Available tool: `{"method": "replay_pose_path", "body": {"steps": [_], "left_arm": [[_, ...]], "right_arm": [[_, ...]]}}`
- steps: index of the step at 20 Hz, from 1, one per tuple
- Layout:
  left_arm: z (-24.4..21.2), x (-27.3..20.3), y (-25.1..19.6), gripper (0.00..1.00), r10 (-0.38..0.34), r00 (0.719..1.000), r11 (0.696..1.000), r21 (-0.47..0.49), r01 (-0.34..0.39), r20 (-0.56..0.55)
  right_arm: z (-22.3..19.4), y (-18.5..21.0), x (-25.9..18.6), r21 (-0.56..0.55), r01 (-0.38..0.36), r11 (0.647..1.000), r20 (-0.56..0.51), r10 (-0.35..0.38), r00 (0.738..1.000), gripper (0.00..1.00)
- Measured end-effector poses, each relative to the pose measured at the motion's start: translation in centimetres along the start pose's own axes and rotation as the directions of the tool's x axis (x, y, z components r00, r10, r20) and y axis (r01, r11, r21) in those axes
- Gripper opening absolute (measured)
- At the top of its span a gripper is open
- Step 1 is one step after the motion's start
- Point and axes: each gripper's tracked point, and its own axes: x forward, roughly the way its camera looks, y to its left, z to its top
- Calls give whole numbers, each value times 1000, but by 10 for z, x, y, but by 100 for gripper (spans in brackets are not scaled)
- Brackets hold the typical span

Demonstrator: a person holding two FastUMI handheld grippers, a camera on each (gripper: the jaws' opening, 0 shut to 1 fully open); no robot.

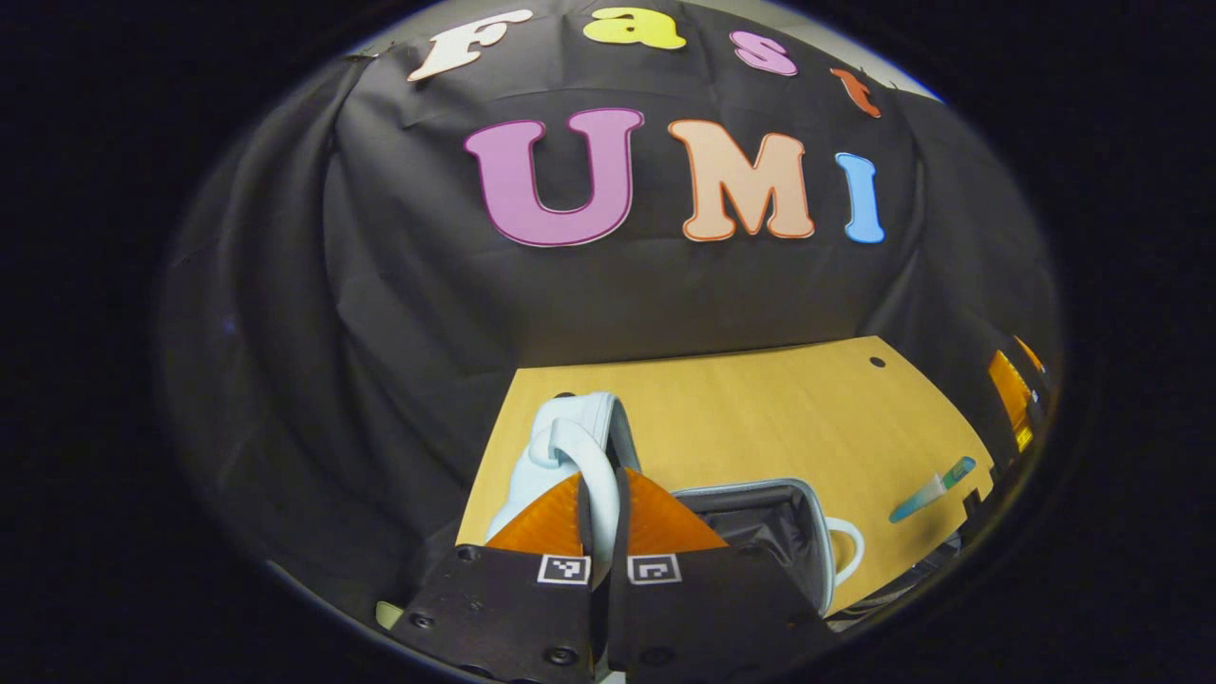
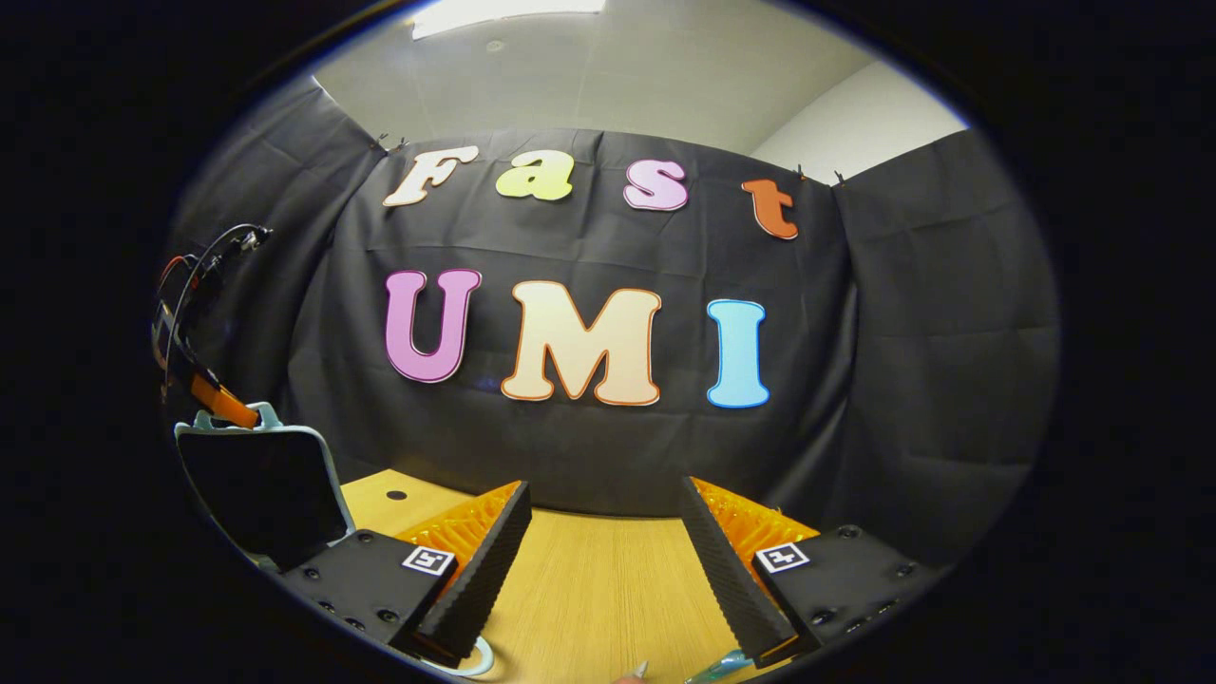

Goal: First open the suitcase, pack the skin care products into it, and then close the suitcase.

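The light blue suitcase stands open on the wooden table (image 1: 760, 408). Its lid (image 1: 560, 456) is raised, and the grey lined inside (image 1: 760, 522) shows to the right of it. My left gripper (image 1: 603, 480) is shut on the lid's top edge by the handle. In the right gripper view the raised lid (image 2: 256, 484) stands at the far left with the left gripper (image 2: 223, 404) on top of it. My right gripper (image 2: 604, 489) is open over the table (image 2: 608, 589) with nothing between its fingers. A teal skin care tube (image 1: 931, 489) lies on the table right of the suitcase; its tip (image 2: 717, 668) shows below my right fingers.
A white ring-shaped piece (image 1: 850, 546) sits at the suitcase's right side. Black cloth walls close the table's far and side edges. The table has a small hole (image 1: 876, 362) near its back corner. Cables (image 2: 190, 275) hang behind the left gripper.
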Motion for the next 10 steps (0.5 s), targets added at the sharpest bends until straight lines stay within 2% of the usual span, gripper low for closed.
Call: {"method": "replay_pose_path", "body": {"steps": [6, 10], "left_arm": [[-22, 17, 85, 0, 202, 979, 979, 35, -201, -8], [-46, 26, 118, 0, 240, 970, 968, -65, -242, -44]], "right_arm": [[2, 13, 4, -17, -12, 1000, 7, 13, 1000, 100], [-2, 20, 4, -4, -23, 1000, -4, 23, 1000, 100]]}}
